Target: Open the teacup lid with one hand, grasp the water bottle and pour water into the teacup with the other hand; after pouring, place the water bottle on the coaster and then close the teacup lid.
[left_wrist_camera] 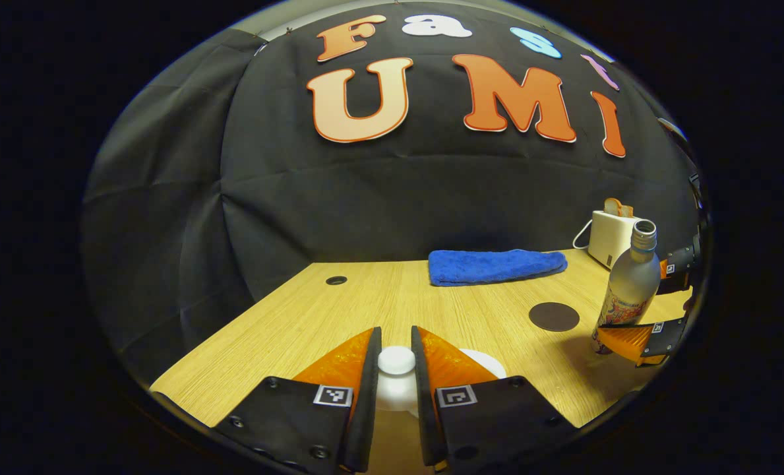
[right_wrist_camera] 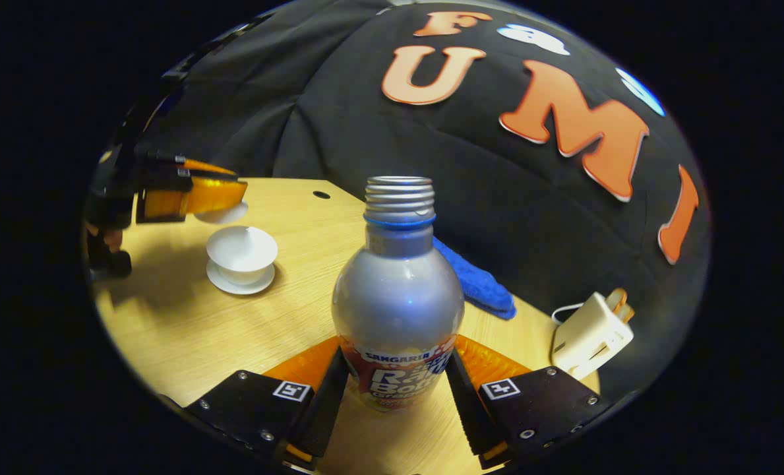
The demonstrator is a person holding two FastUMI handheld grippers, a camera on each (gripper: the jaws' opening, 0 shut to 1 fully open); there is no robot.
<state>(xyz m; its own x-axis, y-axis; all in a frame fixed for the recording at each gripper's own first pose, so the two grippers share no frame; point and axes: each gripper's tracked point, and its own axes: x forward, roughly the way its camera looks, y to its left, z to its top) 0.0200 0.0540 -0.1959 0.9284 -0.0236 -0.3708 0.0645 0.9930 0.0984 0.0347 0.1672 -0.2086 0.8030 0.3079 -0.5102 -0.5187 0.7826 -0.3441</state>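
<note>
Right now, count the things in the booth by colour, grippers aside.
White: 4, lid, cup, saucer, box
Blue: 1, towel
Silver: 1, bottle
Dark: 1, coaster
Total: 7

The left gripper view is looking low across the counter (left_wrist_camera: 312, 316) toward the back wall, close above the lid (left_wrist_camera: 396, 360). The right gripper view is facing the bottle (right_wrist_camera: 397, 297) closely. Both are sharing the blue towel (left_wrist_camera: 495, 266).
</note>
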